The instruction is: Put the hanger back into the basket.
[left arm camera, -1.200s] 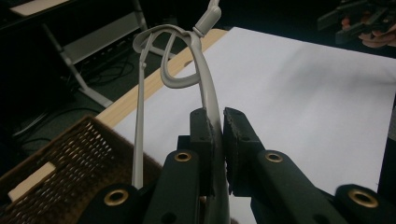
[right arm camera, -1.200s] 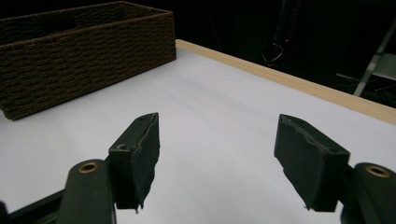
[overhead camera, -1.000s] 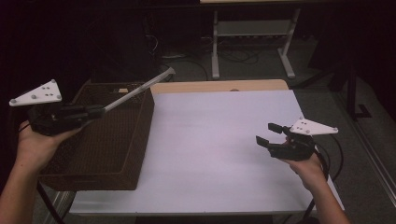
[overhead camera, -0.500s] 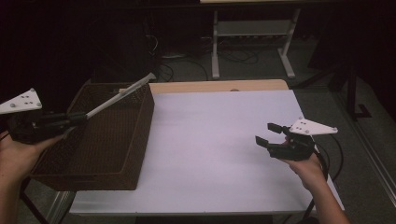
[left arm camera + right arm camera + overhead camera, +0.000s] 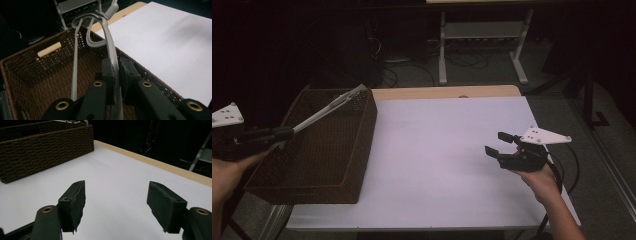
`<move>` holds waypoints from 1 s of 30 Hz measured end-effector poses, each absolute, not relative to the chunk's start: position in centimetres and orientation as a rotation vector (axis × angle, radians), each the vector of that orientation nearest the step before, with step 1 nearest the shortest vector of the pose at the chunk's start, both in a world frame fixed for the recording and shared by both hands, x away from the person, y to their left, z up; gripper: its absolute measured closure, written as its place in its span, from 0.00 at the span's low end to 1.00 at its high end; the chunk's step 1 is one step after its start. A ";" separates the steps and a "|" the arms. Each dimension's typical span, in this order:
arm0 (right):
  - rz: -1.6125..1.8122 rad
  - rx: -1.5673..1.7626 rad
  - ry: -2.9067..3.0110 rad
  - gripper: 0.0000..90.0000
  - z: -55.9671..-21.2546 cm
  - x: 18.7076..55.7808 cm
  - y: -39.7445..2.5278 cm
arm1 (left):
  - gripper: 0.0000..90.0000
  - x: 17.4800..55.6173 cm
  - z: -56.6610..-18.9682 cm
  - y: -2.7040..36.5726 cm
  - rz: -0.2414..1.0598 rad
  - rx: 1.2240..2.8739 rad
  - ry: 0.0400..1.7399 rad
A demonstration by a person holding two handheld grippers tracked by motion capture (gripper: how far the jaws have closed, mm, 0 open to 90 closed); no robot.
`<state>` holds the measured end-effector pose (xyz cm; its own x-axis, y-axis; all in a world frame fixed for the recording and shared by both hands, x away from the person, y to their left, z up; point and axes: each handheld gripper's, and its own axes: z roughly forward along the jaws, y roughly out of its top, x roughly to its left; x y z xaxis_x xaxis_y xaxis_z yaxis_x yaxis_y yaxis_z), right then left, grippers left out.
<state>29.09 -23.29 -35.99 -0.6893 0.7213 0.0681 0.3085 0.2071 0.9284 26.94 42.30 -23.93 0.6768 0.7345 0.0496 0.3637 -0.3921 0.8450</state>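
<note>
Basket point(image 5: 319, 150) sits at the counter's point(image 5: 442, 150) left edge; wicker, open top, and the part of its floor that shows is bare. Left gripper point(image 5: 116, 72) has its fingers point(image 5: 108, 75) clamped on a long grey tool point(image 5: 110, 47), which looks like tongs or a wire utensil; can't tell which. In the high view the tool point(image 5: 327, 109) runs up and right from the left gripper point(image 5: 282, 134), held above the basket interior with its tip over the far right rim. Right gripper point(image 5: 501, 145) is held over the counter's right side, well apart from the basket, fingers point(image 5: 73, 202) wide apart, holding and touching nothing.
</note>
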 end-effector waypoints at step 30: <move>1.463 0.955 2.117 0.34 -36.2 29.2 -23.1 | 0.74 29.4 -30.4 43.8 0.409 2.056 0.908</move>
